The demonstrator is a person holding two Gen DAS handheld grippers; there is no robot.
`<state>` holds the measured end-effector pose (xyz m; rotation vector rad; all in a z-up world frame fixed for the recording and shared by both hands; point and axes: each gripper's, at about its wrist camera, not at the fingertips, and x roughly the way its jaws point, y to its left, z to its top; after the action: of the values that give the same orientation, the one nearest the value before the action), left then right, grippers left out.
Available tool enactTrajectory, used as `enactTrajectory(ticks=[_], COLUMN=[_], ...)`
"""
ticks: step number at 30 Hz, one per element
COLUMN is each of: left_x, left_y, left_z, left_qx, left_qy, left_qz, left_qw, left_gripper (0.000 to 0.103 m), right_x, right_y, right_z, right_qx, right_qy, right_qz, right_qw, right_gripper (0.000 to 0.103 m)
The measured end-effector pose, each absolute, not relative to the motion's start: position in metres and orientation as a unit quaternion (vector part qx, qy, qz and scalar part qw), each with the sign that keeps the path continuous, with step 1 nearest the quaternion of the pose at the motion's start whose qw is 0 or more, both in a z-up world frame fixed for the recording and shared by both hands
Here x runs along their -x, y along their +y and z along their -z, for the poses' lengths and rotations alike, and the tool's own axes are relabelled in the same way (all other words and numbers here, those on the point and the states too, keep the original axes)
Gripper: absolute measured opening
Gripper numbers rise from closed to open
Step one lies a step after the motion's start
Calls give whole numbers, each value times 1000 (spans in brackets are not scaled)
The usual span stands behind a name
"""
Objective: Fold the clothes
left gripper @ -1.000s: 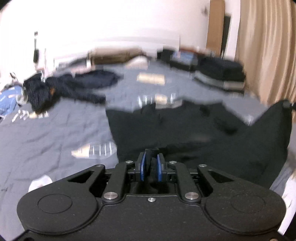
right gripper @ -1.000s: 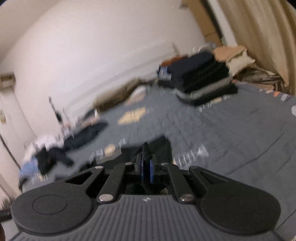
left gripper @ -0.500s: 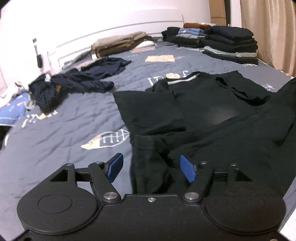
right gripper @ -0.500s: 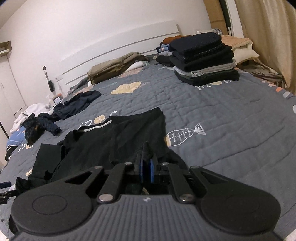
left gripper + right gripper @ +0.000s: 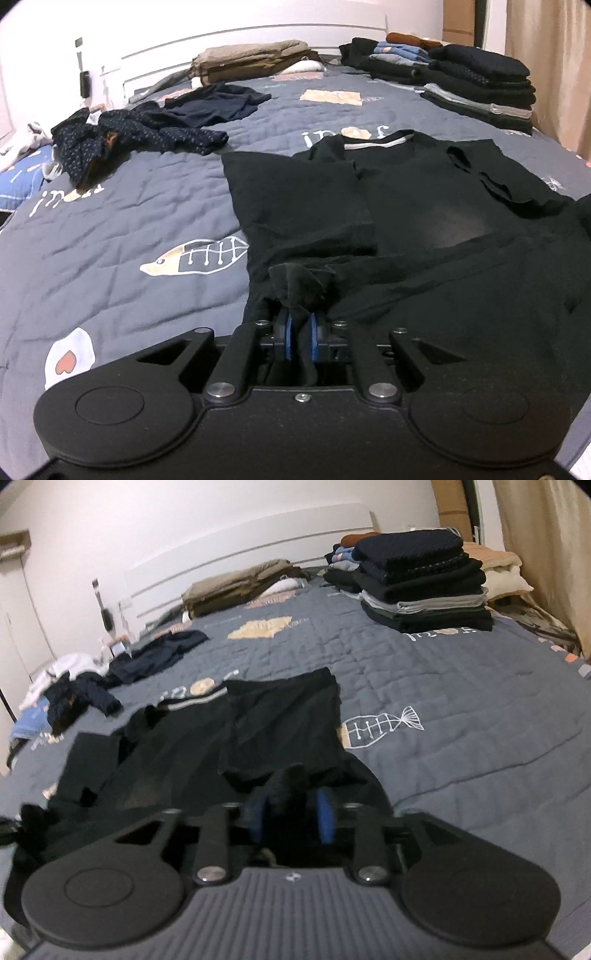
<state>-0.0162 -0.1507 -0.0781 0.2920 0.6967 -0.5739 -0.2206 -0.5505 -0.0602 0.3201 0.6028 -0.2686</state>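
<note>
Between the blue pads of the left claw sits a bunched fold of the black T-shirt, the jaws closing on it and pinching it tight; between the pads of the right claw lies another dark bunch of the same shirt, the jaws opening and standing apart from the cloth. Just beyond both claws the shirt lies spread on the grey quilted bed, its sleeves folded inward and its pale-trimmed collar at the far end. Further off, left of the left claw, lies a crumpled dotted navy garment, with a dark blue garment behind it. Far ahead to the right stands a stack of folded clothes; a folded khaki pile rests against the white headboard.
</note>
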Motion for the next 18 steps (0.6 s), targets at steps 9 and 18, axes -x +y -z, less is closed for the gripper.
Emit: enactTrajectory(ticks=[9,18], left_x=[16,16], left_y=[-154,-154], left_z=[80,80], left_qx=[-149,-151], left_qy=[338,341], left_qz=[273,272], left_qw=[888,887], left_gripper=[10,10], right_x=[215,218], right_y=[-533,-514], right_z=[61,58], right_qx=[-87,-65], right_qy=[308,324], right_qz=[117,52], right_qw=[940,942], right_gripper=[52,55])
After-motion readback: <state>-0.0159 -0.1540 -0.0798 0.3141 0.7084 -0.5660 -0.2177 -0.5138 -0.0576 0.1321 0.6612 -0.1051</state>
